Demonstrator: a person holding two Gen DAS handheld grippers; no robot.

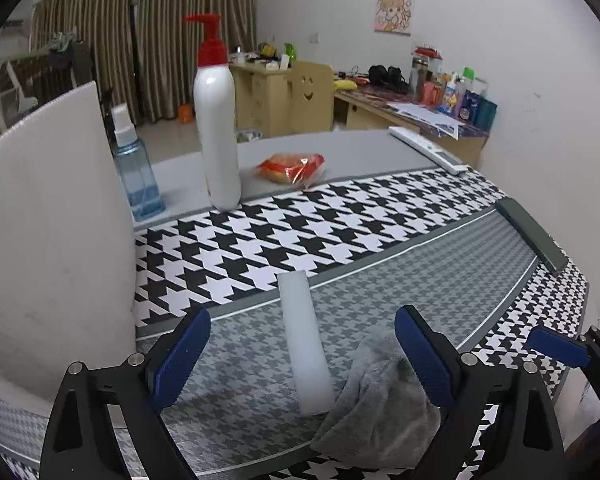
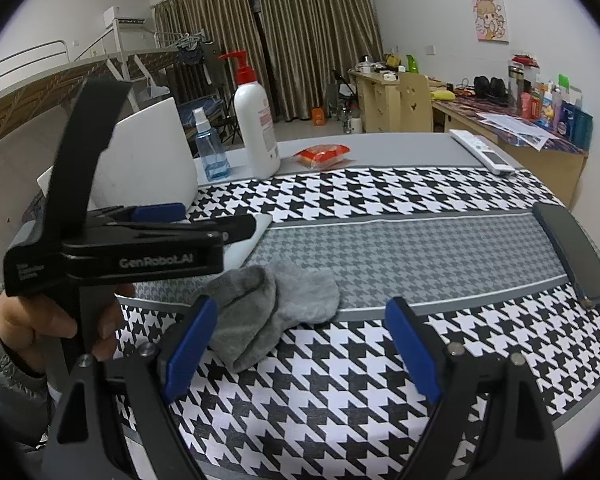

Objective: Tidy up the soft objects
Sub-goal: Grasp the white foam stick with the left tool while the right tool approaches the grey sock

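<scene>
A grey sock (image 1: 380, 400) lies crumpled on the houndstooth cloth, next to a white foam bar (image 1: 304, 340). My left gripper (image 1: 302, 360) is open over them. The bar lies between its jaws without touching either blue pad, and the sock sits against the right finger. In the right wrist view the grey sock (image 2: 276, 308) shows as two overlapping pieces just beyond my right gripper (image 2: 302, 344), which is open with nothing in it. A hand (image 2: 60, 320) holds the left gripper (image 2: 216, 220) at the left of that view.
At the back stand a white pump bottle (image 1: 216, 128) with a red top, a blue spray bottle (image 1: 138, 176) and a red snack packet (image 1: 292, 168). A white remote (image 1: 428, 148) and a black phone (image 1: 532, 236) lie at the right. A white panel (image 1: 52, 220) rises at the left.
</scene>
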